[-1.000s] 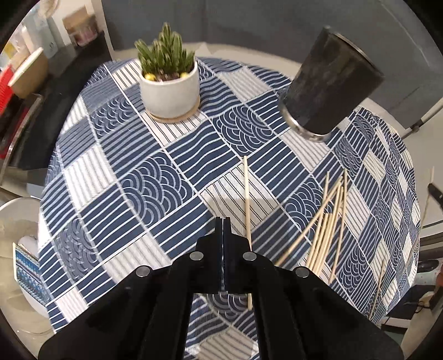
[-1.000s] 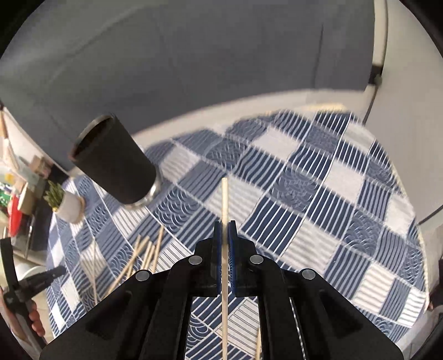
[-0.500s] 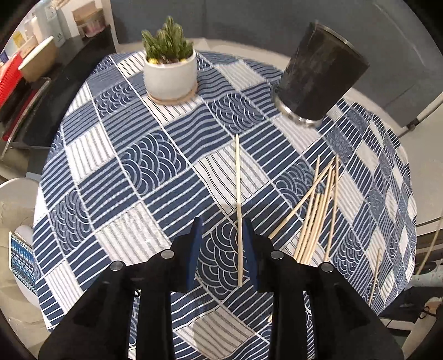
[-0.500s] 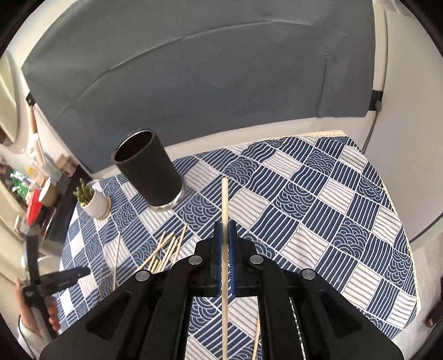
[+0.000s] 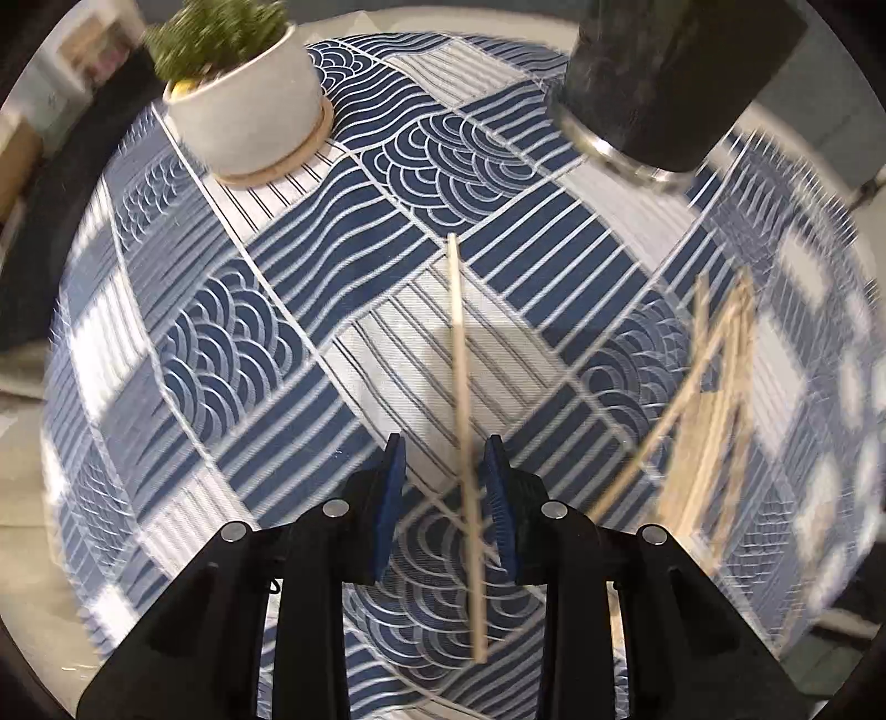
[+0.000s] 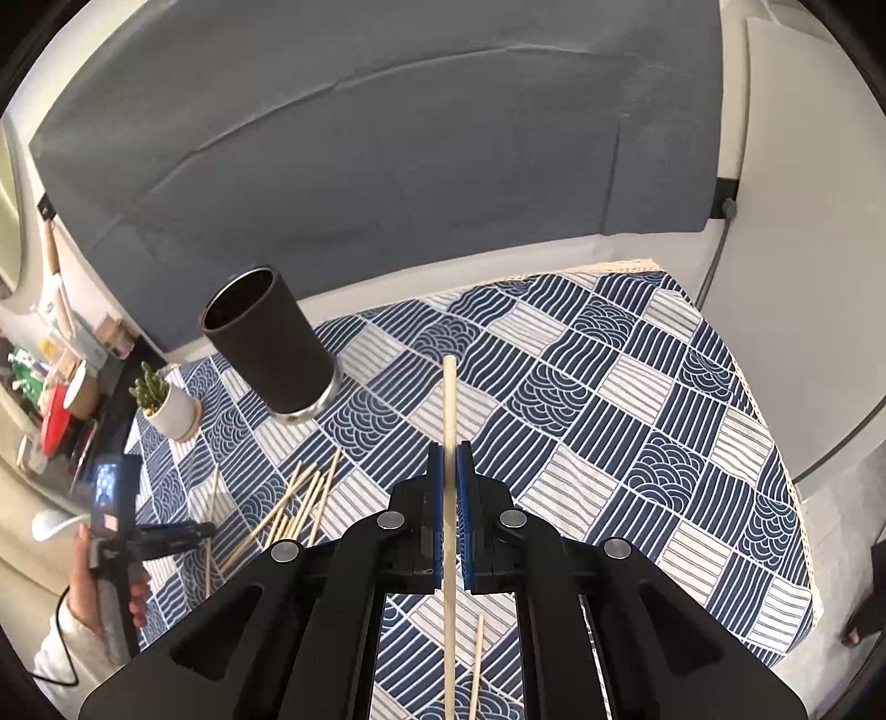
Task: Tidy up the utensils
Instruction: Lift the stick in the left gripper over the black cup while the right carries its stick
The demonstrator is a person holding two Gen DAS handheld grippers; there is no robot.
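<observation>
A tall black cylindrical holder with a metal base ring (image 6: 268,346) stands on the blue-and-white patterned tablecloth (image 6: 637,421); nothing shows inside its dark mouth. Beside it, a white round pot (image 5: 249,119) holds a small green cactus (image 5: 216,30). The right gripper (image 6: 449,459) is clamped on one thin wooden stick (image 6: 449,399). The left gripper (image 5: 443,471), its jaws just opened, straddles a single wooden stick (image 5: 464,399) lying on the cloth without pressing it. A loose pile of wooden sticks (image 6: 302,507) lies nearby.
</observation>
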